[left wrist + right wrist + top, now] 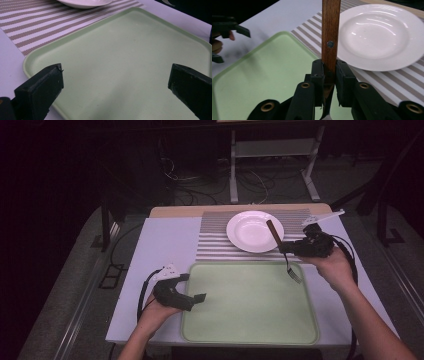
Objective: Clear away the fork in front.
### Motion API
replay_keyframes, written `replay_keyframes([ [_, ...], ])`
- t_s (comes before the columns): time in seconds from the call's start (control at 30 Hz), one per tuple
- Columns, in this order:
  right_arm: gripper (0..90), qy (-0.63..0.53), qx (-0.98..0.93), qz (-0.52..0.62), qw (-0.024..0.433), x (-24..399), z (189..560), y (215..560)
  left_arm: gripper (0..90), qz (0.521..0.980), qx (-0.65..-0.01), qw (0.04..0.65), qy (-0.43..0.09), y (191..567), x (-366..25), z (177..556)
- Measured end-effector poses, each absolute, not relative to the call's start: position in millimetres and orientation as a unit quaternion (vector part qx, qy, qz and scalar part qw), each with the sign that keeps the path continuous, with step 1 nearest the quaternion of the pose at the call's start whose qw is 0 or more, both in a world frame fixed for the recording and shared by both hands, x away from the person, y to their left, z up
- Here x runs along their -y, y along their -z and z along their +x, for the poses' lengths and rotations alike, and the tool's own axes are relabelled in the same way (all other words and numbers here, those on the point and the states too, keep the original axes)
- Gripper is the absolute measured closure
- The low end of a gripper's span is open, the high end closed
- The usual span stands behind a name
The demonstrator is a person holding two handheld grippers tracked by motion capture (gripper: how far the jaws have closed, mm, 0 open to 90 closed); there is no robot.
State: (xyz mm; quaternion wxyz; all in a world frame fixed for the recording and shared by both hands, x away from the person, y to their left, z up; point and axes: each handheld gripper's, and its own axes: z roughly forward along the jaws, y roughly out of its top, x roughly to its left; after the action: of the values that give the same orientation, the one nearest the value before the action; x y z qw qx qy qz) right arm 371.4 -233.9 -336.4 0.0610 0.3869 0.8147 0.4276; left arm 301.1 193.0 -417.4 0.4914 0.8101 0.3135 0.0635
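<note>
A fork (283, 251) with a brown wooden handle (330, 35) and metal tines hangs in my right gripper (286, 247), whose jaws are shut on the handle. It hovers over the far right corner of the pale green tray (250, 320), tines down, handle tilted over the white plate (251, 227). The same plate (382, 35) lies just beyond the handle in the right gripper view. My left gripper (195, 290) rests at the tray's left rim, open, with only bare tray (130, 57) between its jaws.
A striped placemat (215, 240) lies under the plate at the far side of the white table (165, 245). The plate's edge (82, 3) and placemat (37, 22) sit beyond the tray. Dark floor, cables and a metal stand lie behind the table.
</note>
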Motion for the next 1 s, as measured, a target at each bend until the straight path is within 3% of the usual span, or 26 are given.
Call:
replay_keyframes([
  [0.57,77.0,-0.448,-0.831,0.329,0.038,195.5,342.5,374.7,0.0,0.809,-0.305,0.498,-0.066,410.2,-182.1,298.6],
  [1.0,77.0,-0.463,-0.833,0.301,0.042,182.9,333.5,377.9,0.2,0.801,-0.297,0.517,-0.057,382.7,-153.8,311.7],
])
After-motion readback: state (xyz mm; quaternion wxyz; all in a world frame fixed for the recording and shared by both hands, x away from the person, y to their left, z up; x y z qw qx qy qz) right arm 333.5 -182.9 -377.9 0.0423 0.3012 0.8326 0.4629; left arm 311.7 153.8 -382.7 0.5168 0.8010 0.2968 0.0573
